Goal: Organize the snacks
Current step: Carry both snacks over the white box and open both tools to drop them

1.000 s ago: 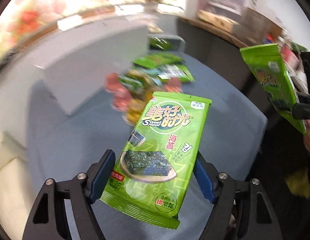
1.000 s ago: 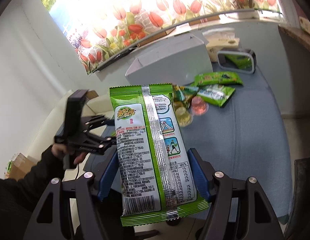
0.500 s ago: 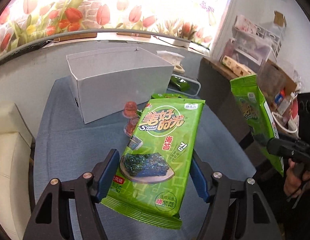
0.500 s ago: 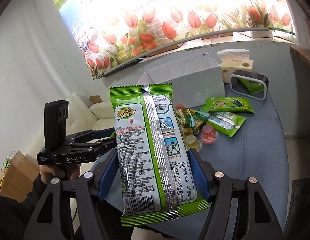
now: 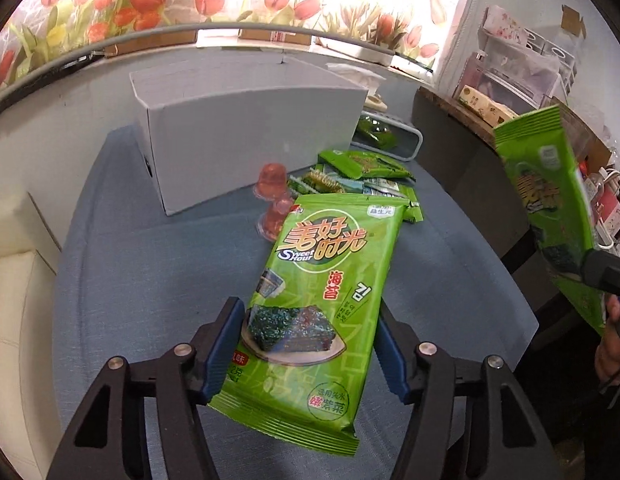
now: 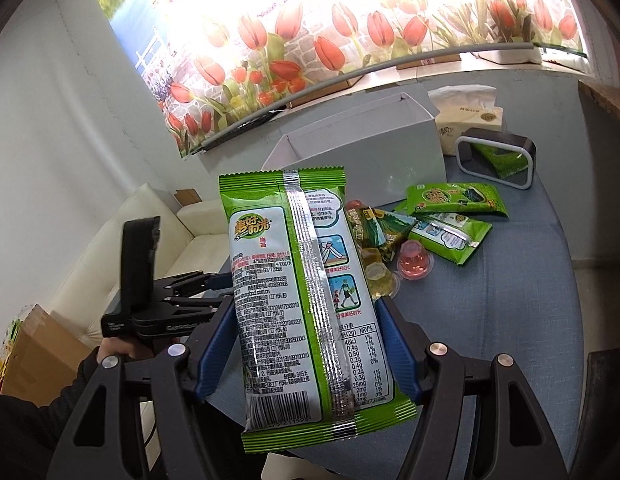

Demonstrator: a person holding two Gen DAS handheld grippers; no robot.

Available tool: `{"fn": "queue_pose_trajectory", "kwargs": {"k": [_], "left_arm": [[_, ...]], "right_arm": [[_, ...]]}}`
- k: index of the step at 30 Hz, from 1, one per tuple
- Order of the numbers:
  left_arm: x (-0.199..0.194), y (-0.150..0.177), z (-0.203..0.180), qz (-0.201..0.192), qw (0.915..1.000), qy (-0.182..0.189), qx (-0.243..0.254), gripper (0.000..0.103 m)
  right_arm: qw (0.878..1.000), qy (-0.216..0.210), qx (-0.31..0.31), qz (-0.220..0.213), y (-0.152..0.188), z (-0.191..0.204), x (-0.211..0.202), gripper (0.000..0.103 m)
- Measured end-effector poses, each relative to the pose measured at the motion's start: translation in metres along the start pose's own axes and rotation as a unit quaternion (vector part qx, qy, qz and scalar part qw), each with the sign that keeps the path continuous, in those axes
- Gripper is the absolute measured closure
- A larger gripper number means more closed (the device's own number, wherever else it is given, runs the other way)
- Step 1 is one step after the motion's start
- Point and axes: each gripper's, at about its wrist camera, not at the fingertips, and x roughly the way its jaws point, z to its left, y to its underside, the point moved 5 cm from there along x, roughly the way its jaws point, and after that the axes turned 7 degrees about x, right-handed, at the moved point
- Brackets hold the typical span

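Note:
My left gripper (image 5: pixel 306 344) is shut on a green seaweed snack packet (image 5: pixel 318 280), front side up, held above the blue table (image 5: pixel 150 264). My right gripper (image 6: pixel 306 344) is shut on a second green seaweed packet (image 6: pixel 302 296), back side facing me; it also shows at the right of the left wrist view (image 5: pixel 554 204). A white open box (image 5: pixel 246 128) stands at the table's far side. In front of it lie more green packets (image 6: pixel 454 200) and jelly cups (image 6: pixel 415 261).
A white-framed holder (image 6: pixel 498 156) with a green packet inside and a tissue box (image 6: pixel 470 116) stand at the far right of the table. A cream sofa (image 5: pixel 14 296) is left of the table. A dark shelf (image 5: pixel 462 120) with clutter stands on the right.
The left gripper has swung to face the white box and come closer to the table with its packet. The right gripper has moved slightly nearer the table. Both still hold their packets.

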Motion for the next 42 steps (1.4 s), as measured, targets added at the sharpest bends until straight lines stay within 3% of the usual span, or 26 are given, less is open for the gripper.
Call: {"fn": "queue_pose_trajectory", "kwargs": {"k": [6,10,17,24,29,33,34,36,38,42], "left_arm": [[-0.016,-0.018,0.005,-0.025,0.9996,-0.011,-0.004,0.036],[-0.034,-0.059,0.015,-0.062,0.9977,-0.028,-0.008,0.036],[-0.042,-0.149,0.053,-0.112,0.9911,-0.065,-0.033,0.036],[-0.001,-0.205,0.102,-0.101,0.9871,-0.099,-0.075,0.036],[0.036,-0.216,0.128,-0.073,0.9880,-0.110,-0.080,0.035],[0.055,-0.212,0.139,-0.054,0.9892,-0.109,-0.082,0.025],[0.058,-0.210,0.142,-0.049,0.9885,-0.118,-0.081,0.015],[0.057,-0.206,0.147,-0.055,0.9858,-0.137,-0.079,0.000],[0.056,-0.203,0.152,-0.062,0.9846,-0.144,-0.078,0.000],[0.059,-0.194,0.158,-0.040,0.9868,-0.126,-0.094,0.000]], "right_arm": [[1.000,0.011,-0.007,-0.015,-0.013,0.004,0.002,0.030],[0.999,0.031,-0.027,-0.032,-0.044,0.012,0.005,0.030],[0.994,0.060,-0.060,-0.067,-0.144,0.024,0.039,0.030],[0.990,0.117,-0.052,-0.052,-0.232,-0.003,0.110,0.030],[0.988,0.139,-0.068,-0.024,-0.255,-0.016,0.161,0.030],[0.988,0.145,-0.061,0.003,-0.252,-0.024,0.186,0.022],[0.987,0.147,-0.062,0.008,-0.252,-0.025,0.190,0.012],[0.983,0.168,-0.080,-0.003,-0.252,-0.026,0.194,0.008],[0.982,0.171,-0.078,0.000,-0.252,-0.030,0.195,0.000],[0.982,0.174,-0.076,-0.010,-0.250,-0.036,0.182,0.000]]}}
